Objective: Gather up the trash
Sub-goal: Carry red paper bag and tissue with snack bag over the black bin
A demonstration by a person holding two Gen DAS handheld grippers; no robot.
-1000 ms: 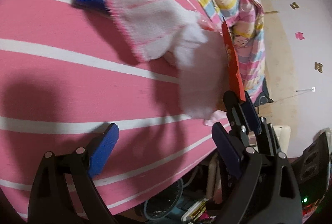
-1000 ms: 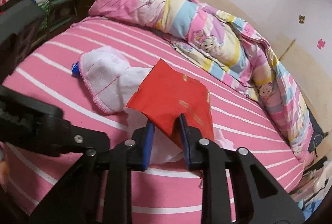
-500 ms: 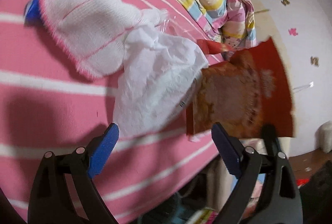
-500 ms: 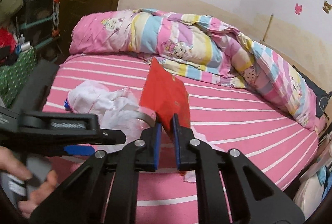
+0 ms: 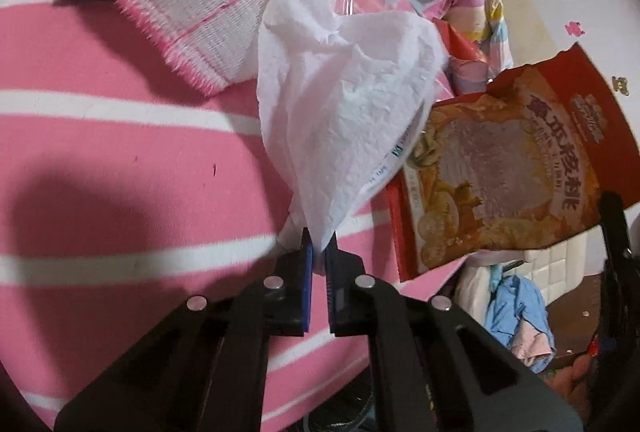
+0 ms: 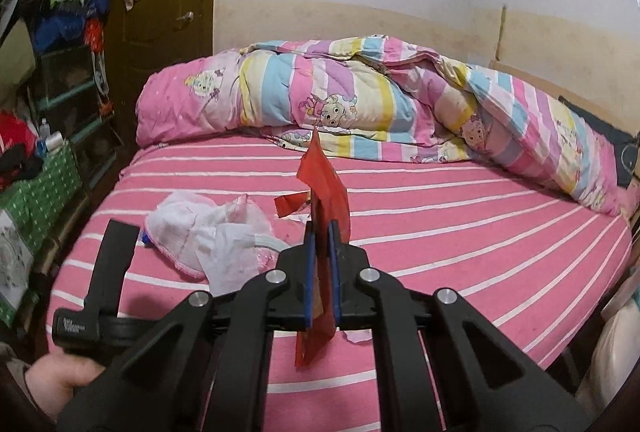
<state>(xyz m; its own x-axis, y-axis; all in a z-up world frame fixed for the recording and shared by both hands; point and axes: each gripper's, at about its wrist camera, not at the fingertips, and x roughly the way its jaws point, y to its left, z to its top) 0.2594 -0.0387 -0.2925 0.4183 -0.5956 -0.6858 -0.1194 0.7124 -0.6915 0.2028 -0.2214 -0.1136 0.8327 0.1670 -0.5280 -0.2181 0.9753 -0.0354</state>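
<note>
tissue (image 5: 344, 112) | left gripper (image 5: 318, 252) just clamped on it | right gripper (image 6: 321, 232) clamped on red snack bag (image 6: 326, 188)

Right gripper (image 6: 320, 232): your jaws have just been closing and now pinch the red snack bag (image 6: 326, 188), which stands edge-on between them.
Near left: white tissue (image 6: 228, 252) beside a pink-edged cloth (image 6: 176, 228) on the striped bed (image 6: 460, 232).
Far: a rumpled quilt (image 6: 360, 100).
</note>
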